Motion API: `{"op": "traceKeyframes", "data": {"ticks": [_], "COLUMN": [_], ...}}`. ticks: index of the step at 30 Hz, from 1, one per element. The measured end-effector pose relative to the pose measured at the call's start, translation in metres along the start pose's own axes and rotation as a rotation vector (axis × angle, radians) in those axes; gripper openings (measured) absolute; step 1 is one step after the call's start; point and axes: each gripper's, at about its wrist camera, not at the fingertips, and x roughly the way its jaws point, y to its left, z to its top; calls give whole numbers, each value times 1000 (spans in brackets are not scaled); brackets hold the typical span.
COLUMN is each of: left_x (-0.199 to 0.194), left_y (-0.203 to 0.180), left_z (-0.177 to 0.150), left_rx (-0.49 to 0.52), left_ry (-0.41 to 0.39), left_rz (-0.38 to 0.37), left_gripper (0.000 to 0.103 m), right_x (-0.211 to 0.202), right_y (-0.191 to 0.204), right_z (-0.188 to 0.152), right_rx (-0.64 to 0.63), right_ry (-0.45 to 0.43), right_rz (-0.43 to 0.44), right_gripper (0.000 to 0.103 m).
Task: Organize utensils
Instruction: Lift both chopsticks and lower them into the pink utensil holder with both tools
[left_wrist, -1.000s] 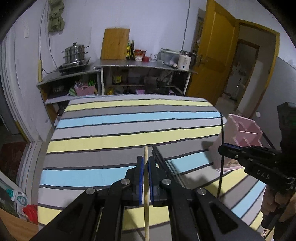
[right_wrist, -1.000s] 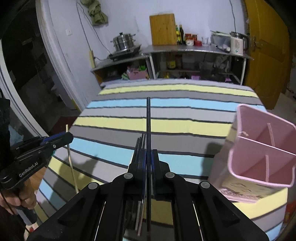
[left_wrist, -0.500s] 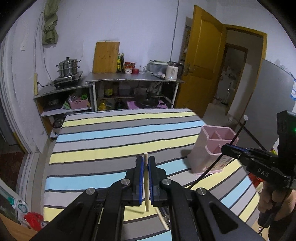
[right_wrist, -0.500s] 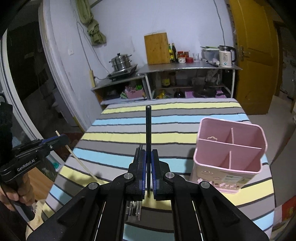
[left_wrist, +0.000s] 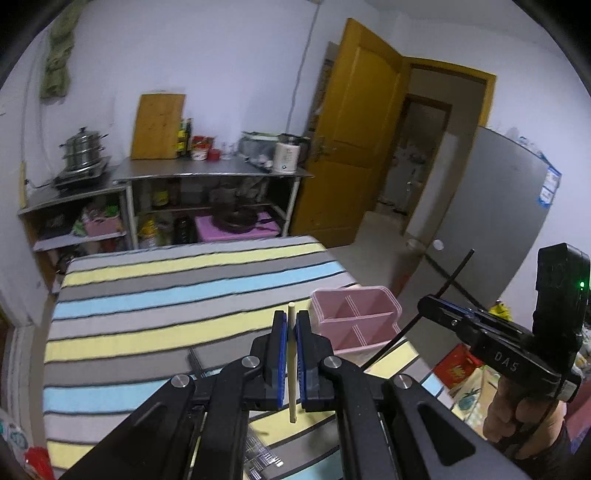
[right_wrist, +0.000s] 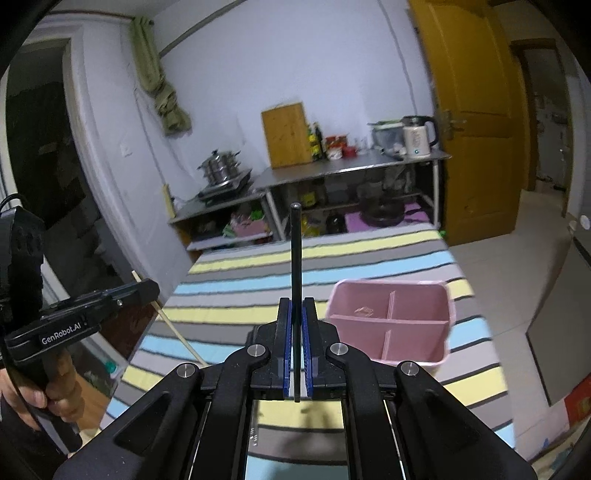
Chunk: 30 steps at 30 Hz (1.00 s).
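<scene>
Wooden chopstick and black chopstick both point forward

The walls are painted pale, with a bluish tone in the dim light. A steel counter stands against the back wall, and a lower shelf unit is beside it. On the counter lean a wooden cutting board, some bottles and a white kettle. A steel steamer pot sits on the lower unit. A yellow-brown door stands open to a tiled floor. A green cloth hangs on the wall. A table with a striped cloth fills the foreground.
</scene>
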Motion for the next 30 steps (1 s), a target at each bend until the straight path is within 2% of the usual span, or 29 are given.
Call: {"op": "traceKeyframes", "data": {"ticks": [8,14,19,24,30], "left_x": [23,59,103,141,155], "left_y": [-25,-29,-26,-20,-15], "left_z": [44,61,55,37,30], "left_rx": [-4,-33,-46,-44,-37], "left_ry": [-53,-51,-4,55,69], "left_rz": [-63,-82,-78,-69,-67], "left_gripper": [5,5,5,5,5], "right_x": [-22,-10,10,38,58], "right_y": [-21,-36,-53,-67,-80], "right_z": [31,41,33,17,5], "right_rx": [18,31,63,94,121], "right_ry": [-94,-117,-90,-20,36], "right_rz": [-59,-90,-88,-76,-72], "right_gripper": [5,5,5,5,5]}}
